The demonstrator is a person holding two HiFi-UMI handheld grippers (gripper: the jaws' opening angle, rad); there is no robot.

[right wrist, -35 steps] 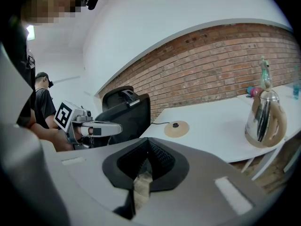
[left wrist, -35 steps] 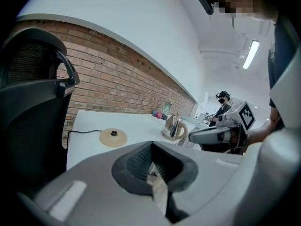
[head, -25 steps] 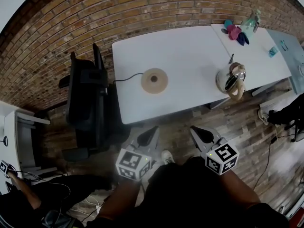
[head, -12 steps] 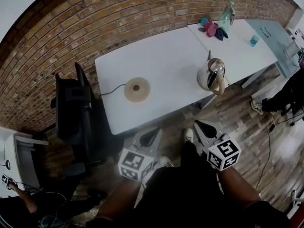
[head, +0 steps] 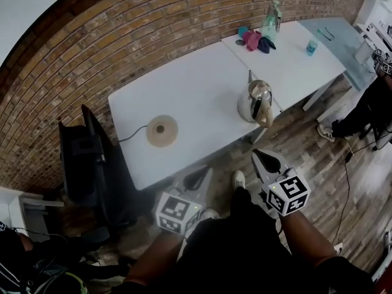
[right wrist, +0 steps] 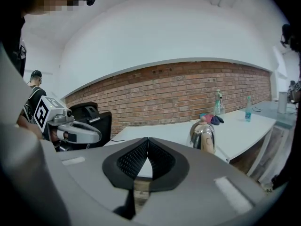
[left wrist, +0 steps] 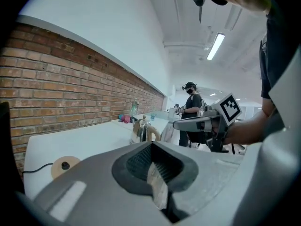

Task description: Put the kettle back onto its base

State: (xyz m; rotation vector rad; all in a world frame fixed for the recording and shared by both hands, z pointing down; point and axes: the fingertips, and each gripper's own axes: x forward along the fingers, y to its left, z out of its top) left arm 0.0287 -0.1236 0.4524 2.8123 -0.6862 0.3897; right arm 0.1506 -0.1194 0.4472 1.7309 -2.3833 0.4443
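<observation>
We held the left gripper and right gripper clenched and empty, short of the white table. The kettle stood by its front edge, well apart from its base. Approach only, we judged: next, open and reach its handle.

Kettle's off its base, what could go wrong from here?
1. The shiny steel kettle with tan handle stands near the front corner of the white table; a clumsy approach could knock it off.
2. The left gripper and right gripper are both shut and empty; either must open before reaching the handle.
3. The round tan base lies well apart, its black cord loose; a skewed landing might shift it.
</observation>
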